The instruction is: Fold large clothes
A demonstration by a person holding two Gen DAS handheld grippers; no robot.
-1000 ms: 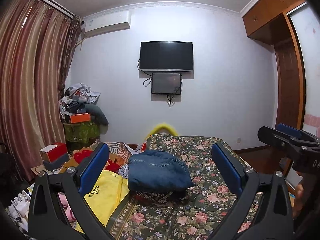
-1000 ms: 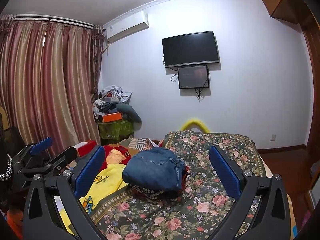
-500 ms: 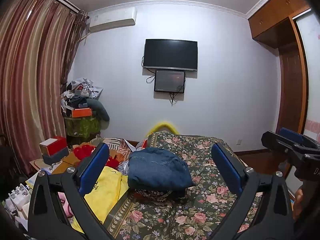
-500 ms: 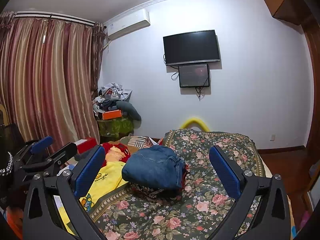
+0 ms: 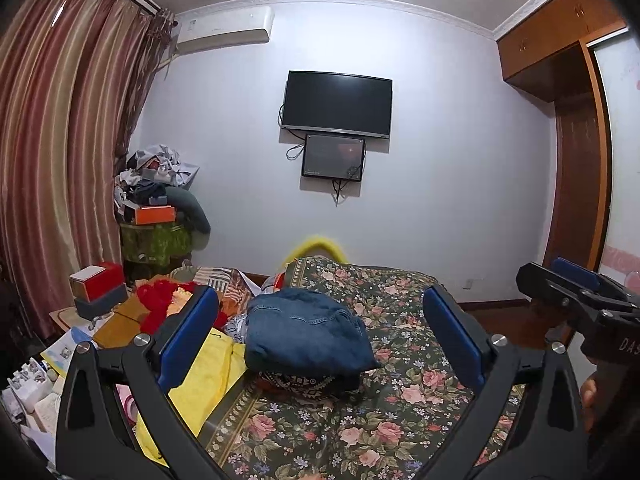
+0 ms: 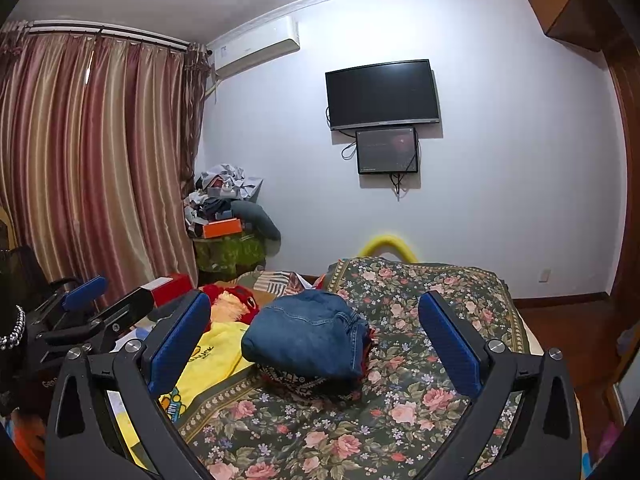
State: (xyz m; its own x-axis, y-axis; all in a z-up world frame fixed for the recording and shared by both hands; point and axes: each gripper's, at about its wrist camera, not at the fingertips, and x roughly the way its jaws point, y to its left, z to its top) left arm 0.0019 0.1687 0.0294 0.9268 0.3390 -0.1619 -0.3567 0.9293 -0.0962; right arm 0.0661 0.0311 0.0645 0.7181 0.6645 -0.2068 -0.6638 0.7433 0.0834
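1. Jaws on the left gripper [image 5: 320,334] stand spread wide with nothing between the blue pads [image 5: 186,340]; it is held level above the near end of the bed, pointing toward the far wall.
2. Jaws on the right gripper [image 6: 316,336] are likewise spread wide and empty, at a similar height and facing the same way, its pads [image 6: 450,344] framing the clothes ahead.
3. Each gripper shows at the edge of the other's view, so the two are held side by side and well apart: the right one at the right edge of the left wrist view, the left one at the left edge of the right wrist view.
4. Folded blue jeans [image 5: 306,334] lie on the floral bedspread [image 5: 404,396], resting on top of a patterned garment [image 5: 304,382] that peeks out underneath; neither gripper touches them.
5. A yellow garment [image 6: 208,360] lies just beside the jeans, over the bed's left edge.
6. On the far wall hang a dark TV [image 5: 337,104] and a smaller screen [image 5: 333,157] just below it.
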